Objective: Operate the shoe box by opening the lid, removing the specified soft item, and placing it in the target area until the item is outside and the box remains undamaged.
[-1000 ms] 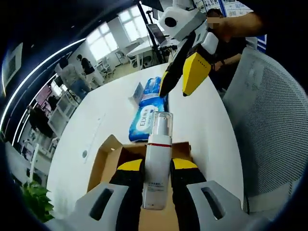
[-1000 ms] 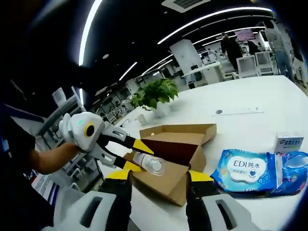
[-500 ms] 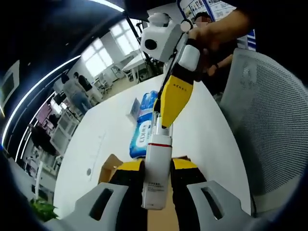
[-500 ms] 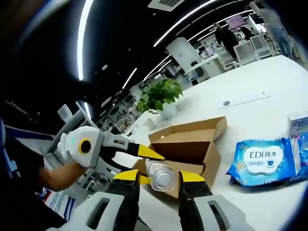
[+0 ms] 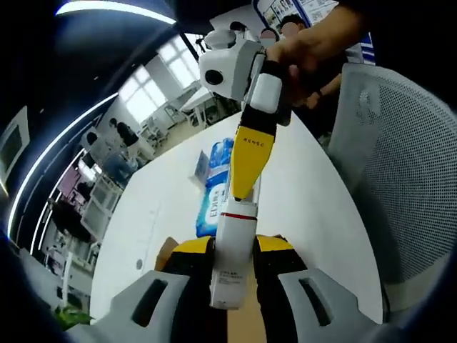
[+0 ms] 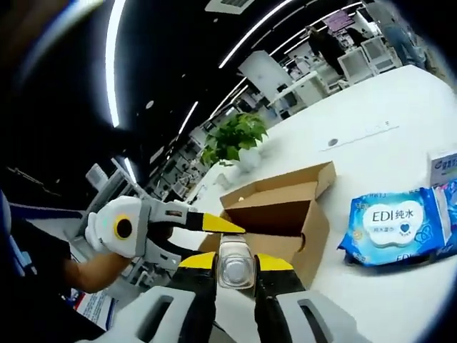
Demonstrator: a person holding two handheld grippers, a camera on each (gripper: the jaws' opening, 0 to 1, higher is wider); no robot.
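Open-plan office: desks (image 6: 371, 61), mesh chair (image 5: 400, 164)

A blue pack of wet wipes (image 6: 395, 226) lies on the white bench (image 6: 371, 143). A small white and blue box (image 6: 445, 168) sits just beside the pack. A green plant (image 6: 232, 139) stands well behind it

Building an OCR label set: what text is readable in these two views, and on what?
"EDI 纯水": blue wipes pack, right gripper view.
"EDI": same pack, partly hidden, left gripper view.
Small lettering on the right hand-held gripper: blurred.
Print on the white bottle: too small.
Small white box: unreadable.
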